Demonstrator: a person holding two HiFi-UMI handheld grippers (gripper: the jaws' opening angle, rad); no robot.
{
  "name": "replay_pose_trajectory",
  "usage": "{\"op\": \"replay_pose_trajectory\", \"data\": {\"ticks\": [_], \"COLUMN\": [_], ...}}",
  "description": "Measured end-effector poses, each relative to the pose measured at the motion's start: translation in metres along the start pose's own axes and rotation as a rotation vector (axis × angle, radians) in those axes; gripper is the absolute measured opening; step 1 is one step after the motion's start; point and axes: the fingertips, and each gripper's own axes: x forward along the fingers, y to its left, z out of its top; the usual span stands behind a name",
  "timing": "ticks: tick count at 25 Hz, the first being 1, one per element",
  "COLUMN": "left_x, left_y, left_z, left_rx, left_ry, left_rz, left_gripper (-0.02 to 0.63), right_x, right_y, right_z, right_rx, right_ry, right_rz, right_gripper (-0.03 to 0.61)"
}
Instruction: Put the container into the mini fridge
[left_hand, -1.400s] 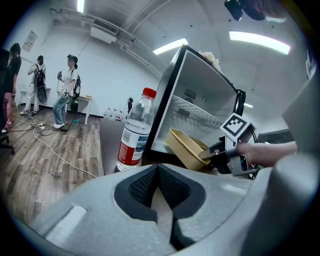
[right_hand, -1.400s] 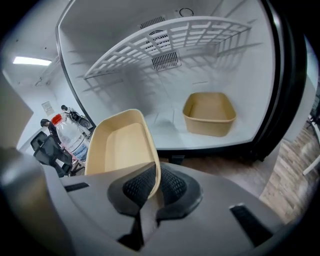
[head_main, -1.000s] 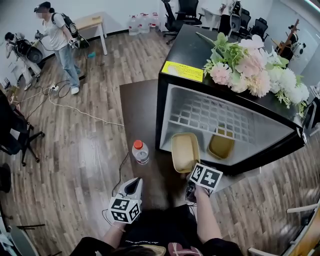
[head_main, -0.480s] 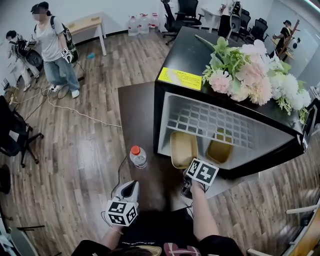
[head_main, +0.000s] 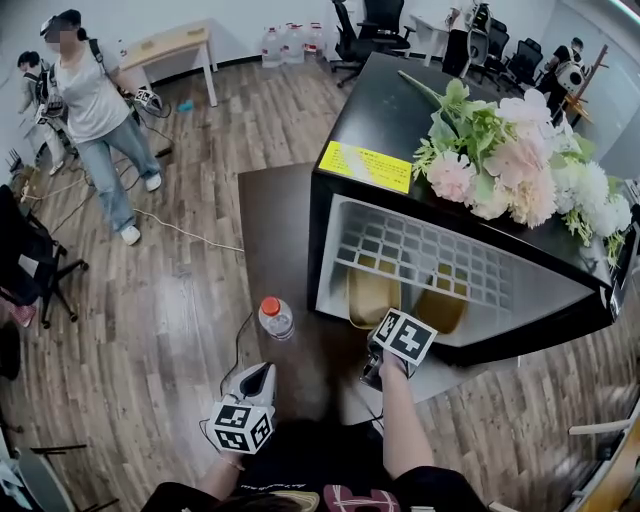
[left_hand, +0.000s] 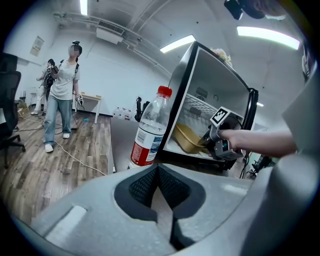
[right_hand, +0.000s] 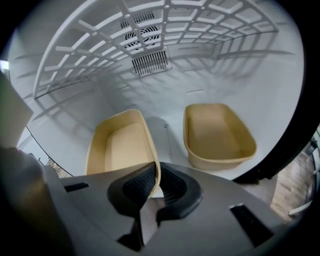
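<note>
The black mini fridge (head_main: 385, 110) stands open on a dark table, its white inside crossed by a wire shelf (right_hand: 150, 30). My right gripper (right_hand: 152, 182) is shut on the near rim of a tan container (right_hand: 122, 150), which lies on the fridge floor at the left. In the head view that container (head_main: 372, 292) shows under the shelf, just ahead of my right gripper (head_main: 380, 322). A second tan container (right_hand: 216, 135) sits to its right, apart from it. My left gripper (head_main: 257, 375) hangs low near the table's front, shut with nothing in it (left_hand: 159, 172).
A water bottle (head_main: 277, 318) with a red cap stands on the table (head_main: 275, 220) left of the fridge door opening. A bunch of flowers (head_main: 510, 160) lies on top of the fridge. A person (head_main: 95, 110) stands at the far left on the wooden floor, near a cable.
My right gripper has pushed the tan container from the fridge's front edge further in, under the wire shelf. The left gripper has stayed put. The person at the far left has stepped closer.
</note>
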Motion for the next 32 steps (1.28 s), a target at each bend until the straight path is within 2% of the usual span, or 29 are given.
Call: {"op": "replay_pose_trajectory", "data": {"ticks": [27,30,32], "left_x": [0.002,0.002,0.002], "left_y": [0.011,0.01,0.01], "left_z": [0.001,0.003,0.004], "left_rx": [-0.014,-0.006,-0.003], "left_ry": [-0.008,-0.013,-0.014], "left_rz": [0.062,0.065,0.067], "left_gripper": [0.008,0.008,0.008], "right_x": [0.029,0.029,0.029], "right_y": [0.004,0.006,0.008], "right_z": [0.024,0.028,0.026], "right_rx": [0.001,0.006,0.007], "right_ry": [0.006,-0.008,-0.012], "right_rz": [-0.055,-0.039,-0.018], "right_gripper": [0.038,0.046,0.087]}}
